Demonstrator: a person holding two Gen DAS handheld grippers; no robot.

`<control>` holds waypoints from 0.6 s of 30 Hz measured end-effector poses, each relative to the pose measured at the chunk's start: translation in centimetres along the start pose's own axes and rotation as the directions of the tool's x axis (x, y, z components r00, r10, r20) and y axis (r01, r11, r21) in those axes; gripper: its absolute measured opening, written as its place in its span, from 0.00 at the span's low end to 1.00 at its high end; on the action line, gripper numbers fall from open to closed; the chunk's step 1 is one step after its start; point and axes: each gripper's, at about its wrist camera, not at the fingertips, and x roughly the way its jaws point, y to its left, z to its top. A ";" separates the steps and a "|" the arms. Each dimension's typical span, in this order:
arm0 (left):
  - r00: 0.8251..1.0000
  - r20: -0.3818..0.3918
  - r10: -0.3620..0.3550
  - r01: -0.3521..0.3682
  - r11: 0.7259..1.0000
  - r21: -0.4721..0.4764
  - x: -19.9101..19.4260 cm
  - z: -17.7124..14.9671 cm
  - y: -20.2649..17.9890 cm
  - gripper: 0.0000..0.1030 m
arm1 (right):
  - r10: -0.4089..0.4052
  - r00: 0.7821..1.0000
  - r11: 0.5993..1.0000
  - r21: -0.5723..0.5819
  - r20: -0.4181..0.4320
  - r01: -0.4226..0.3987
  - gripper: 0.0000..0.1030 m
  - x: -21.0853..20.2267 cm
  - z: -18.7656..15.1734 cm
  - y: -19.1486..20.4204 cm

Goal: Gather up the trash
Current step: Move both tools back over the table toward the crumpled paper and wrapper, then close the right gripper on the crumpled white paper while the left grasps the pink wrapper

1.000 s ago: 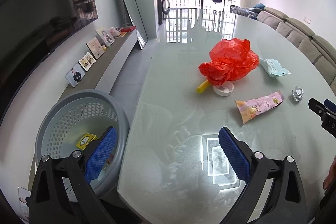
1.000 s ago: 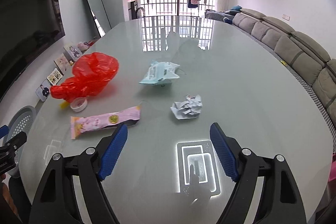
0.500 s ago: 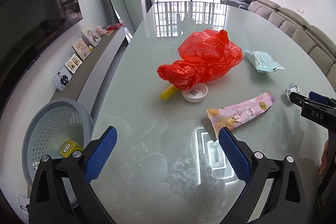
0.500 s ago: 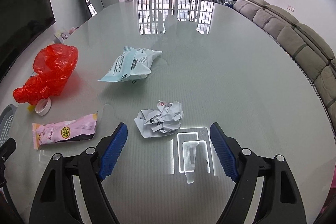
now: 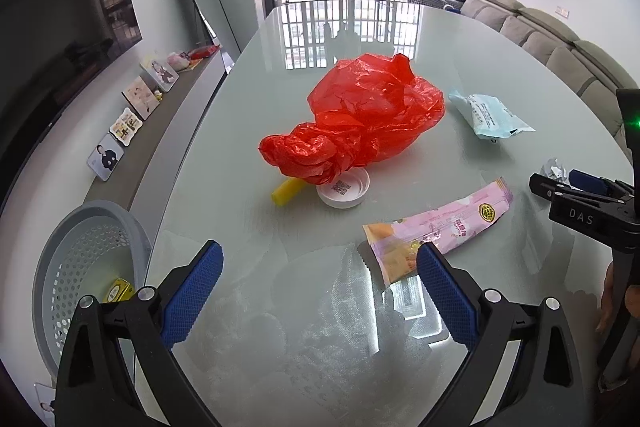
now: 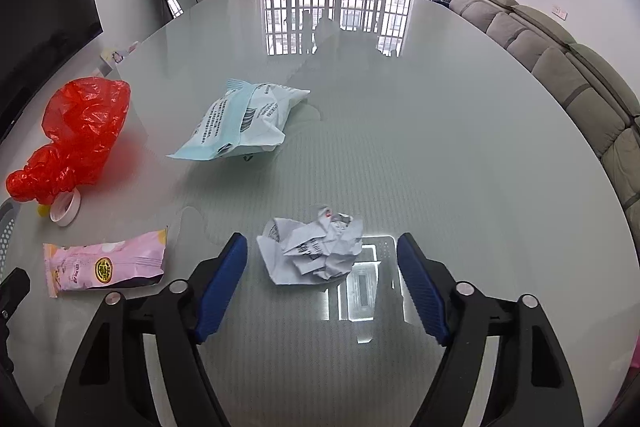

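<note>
Step in hand, by judgement: the right tongs [image 6: 322, 259] are taking up the crumpled paper [image 6: 314, 251] from the glass tabletop [image 6: 440, 147]. Their jaws are closing, with the paper between the blue pads but not yet pressed by either; a gap shows on each side, wider on the right. To do this well, the tongs should stay low so the pads meet the wad around its middle rather than skimming its top, and should centre slightly toward the right so both pads arrive together. Otherwise the light paper is likely to slide on the smooth glass. Lifting should wait until the wad visibly compresses.

The left tongs [image 5: 318, 281] are spread and hold nothing. The pink snack wrapper [image 5: 440, 229] lies just ahead of them, its near end touching or overlapping the right pad in view; which, I cannot tell. The red plastic bag [image 5: 360, 119], white lid [image 5: 343, 189] and pale blue packet [image 5: 490, 117] lie farther off. The grey basket [image 5: 76, 267] stands below the tabletop edge at left.
</note>
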 end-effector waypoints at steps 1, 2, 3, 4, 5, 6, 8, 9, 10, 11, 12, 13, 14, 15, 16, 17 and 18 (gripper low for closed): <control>1.000 0.001 -0.002 0.002 1.000 0.003 0.0 0.1 -0.2 0.93 | 0.001 1.000 1.000 -0.002 -0.006 -0.001 0.55 0.1 0.0 0.0; 1.000 0.003 -0.003 0.003 1.000 0.006 0.0 0.1 -0.3 0.93 | 0.009 1.000 1.000 -0.001 -0.014 -0.009 0.50 0.3 -0.1 0.0; 1.000 0.005 -0.004 0.004 1.000 0.009 0.0 0.1 -0.4 0.93 | 0.022 1.000 1.000 0.004 -0.014 -0.022 0.45 0.3 -0.2 -0.3; 1.000 0.006 -0.006 0.006 1.000 0.013 0.0 0.2 -0.6 0.93 | 0.027 1.000 1.000 0.006 -0.012 -0.027 0.42 0.2 -0.2 -0.4; 1.000 0.006 -0.008 0.008 1.000 0.015 -0.1 0.2 -0.8 0.93 | 0.030 1.000 1.000 0.007 -0.008 -0.030 0.40 0.1 -0.2 -0.4; 1.000 0.005 -0.013 0.013 1.000 0.017 -0.1 0.1 -0.9 0.93 | 0.034 0.999 0.999 0.010 -0.002 -0.034 0.39 -0.1 -0.3 -0.6; 1.000 0.000 -0.018 0.018 1.000 0.026 -0.1 0.0 -1.2 0.93 | 0.046 0.999 0.999 0.016 0.009 -0.046 0.38 -0.5 -0.4 -0.7; 1.000 -0.002 -0.018 0.018 0.999 0.032 -0.1 0.0 -1.4 0.93 | 0.050 0.999 0.999 0.020 0.017 -0.050 0.38 -0.8 -0.5 -0.8; 1.000 -0.006 -0.020 0.020 0.999 0.039 0.0 -0.1 -1.7 0.93 | 0.053 0.998 0.998 0.023 0.023 -0.054 0.38 -1.0 -0.5 -0.9; 1.000 -0.009 -0.022 0.022 0.999 0.043 0.0 -0.1 -1.8 0.93 | 0.058 0.998 0.998 0.027 0.029 -0.059 0.38 -1.2 -0.5 -1.0; 1.000 -0.010 -0.021 0.022 0.999 0.048 0.0 -0.1 -2.0 0.93 | 0.066 0.997 0.997 0.032 0.036 -0.067 0.38 -1.4 -0.5 -1.1; 1.000 -0.010 -0.018 0.018 0.998 0.053 0.1 -0.1 -2.2 0.93 | 0.073 0.996 0.997 0.037 0.042 -0.075 0.38 -1.6 -0.6 -1.3; 1.000 -0.009 -0.014 0.014 0.998 0.056 0.1 0.0 -2.4 0.93 | 0.080 0.996 0.996 0.043 0.049 -0.082 0.38 -1.9 -0.6 -1.5; 1.000 -0.008 -0.010 0.011 0.998 0.057 0.2 0.1 -2.5 0.93 | 0.085 0.995 0.995 0.047 0.055 -0.087 0.38 -2.0 -0.6 -1.5; 1.000 -0.008 -0.003 0.003 0.998 0.057 0.4 0.2 -2.6 0.93 | 0.090 0.994 0.994 0.050 0.061 -0.093 0.38 -2.2 -0.5 -1.6; 1.000 -0.007 0.004 -0.003 0.998 0.056 0.5 0.3 -2.6 0.93 | 0.097 0.993 0.994 0.054 0.065 -0.100 0.38 -2.3 -0.6 -1.7; 1.000 -0.006 0.014 -0.014 0.998 0.053 0.7 0.4 -2.6 0.93 | 0.106 0.992 0.992 0.057 0.069 -0.110 0.38 -2.4 -0.7 -1.7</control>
